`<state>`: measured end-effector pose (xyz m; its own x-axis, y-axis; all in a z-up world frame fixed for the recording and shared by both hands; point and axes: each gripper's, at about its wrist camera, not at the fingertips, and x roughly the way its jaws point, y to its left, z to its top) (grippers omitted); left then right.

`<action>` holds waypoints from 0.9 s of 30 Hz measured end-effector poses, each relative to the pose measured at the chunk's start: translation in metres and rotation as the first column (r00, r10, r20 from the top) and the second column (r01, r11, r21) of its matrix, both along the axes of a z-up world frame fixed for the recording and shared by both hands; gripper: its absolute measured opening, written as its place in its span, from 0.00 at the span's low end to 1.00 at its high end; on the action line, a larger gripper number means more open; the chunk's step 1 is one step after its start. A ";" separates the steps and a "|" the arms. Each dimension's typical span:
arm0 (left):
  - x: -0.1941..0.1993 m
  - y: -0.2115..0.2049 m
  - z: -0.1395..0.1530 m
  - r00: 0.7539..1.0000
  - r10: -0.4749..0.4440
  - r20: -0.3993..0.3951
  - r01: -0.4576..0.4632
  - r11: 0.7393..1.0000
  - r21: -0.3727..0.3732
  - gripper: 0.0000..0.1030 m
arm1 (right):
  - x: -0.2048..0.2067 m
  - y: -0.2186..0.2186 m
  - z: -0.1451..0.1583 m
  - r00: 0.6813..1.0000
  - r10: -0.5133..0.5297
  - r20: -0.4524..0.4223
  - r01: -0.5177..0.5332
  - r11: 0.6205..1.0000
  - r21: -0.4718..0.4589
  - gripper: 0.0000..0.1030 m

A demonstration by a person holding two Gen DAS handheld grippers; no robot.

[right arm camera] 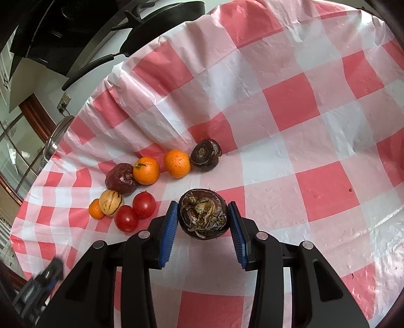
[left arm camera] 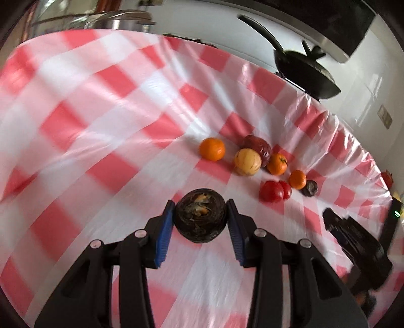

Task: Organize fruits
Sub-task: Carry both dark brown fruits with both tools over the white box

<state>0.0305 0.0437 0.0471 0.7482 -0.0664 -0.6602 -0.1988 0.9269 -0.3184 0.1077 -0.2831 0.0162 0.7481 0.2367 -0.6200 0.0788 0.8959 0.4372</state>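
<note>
My left gripper (left arm camera: pixel 200 204) is shut on a dark brown bulb (left arm camera: pixel 200 219), held above the red-checked cloth (left arm camera: pixel 101 101). My right gripper (right arm camera: pixel 203 205) is shut on a similar dark bulb (right arm camera: pixel 204 217). Beyond the right gripper, a third dark bulb (right arm camera: pixel 205 155) lies in a row with two oranges (right arm camera: pixel 176 163) (right arm camera: pixel 146 170). Left of them are a dark red fruit (right arm camera: pixel 121 179), a striped yellow melon (right arm camera: pixel 111 203), a small orange (right arm camera: pixel 96 209) and two tomatoes (right arm camera: pixel 144 203) (right arm camera: pixel 126 218). The left wrist view shows the same cluster (left arm camera: pixel 247 161) ahead and to the right.
A black pan (left arm camera: pixel 305 73) (right arm camera: pixel 161 20) sits past the table's far edge. A steel pot (left arm camera: pixel 113 20) stands behind the cloth. The other gripper shows blurred at the right (left arm camera: pixel 353 247) and lower left (right arm camera: pixel 40 285). Wide bare cloth (right arm camera: pixel 315 126) lies right of the fruit.
</note>
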 end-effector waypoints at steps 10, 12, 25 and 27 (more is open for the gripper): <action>-0.125 0.069 0.008 0.997 0.074 -0.011 -0.072 0.990 0.123 0.40 | -0.079 0.080 0.012 0.989 0.140 -0.042 -0.142 0.988 -0.056 0.39; -0.149 0.083 0.008 0.996 0.084 -0.006 -0.083 0.987 0.135 0.40 | -0.105 0.103 0.016 0.983 0.180 -0.028 -0.182 0.982 -0.047 0.39; -0.245 0.142 -0.003 0.993 0.121 0.004 -0.119 0.970 0.212 0.40 | -0.215 0.234 0.036 0.876 0.482 0.001 -0.472 0.859 -0.199 0.39; -0.255 0.149 -0.003 0.992 0.125 0.009 -0.124 0.969 0.214 0.40 | -0.227 0.250 0.036 0.854 0.520 0.000 -0.507 0.834 -0.217 0.39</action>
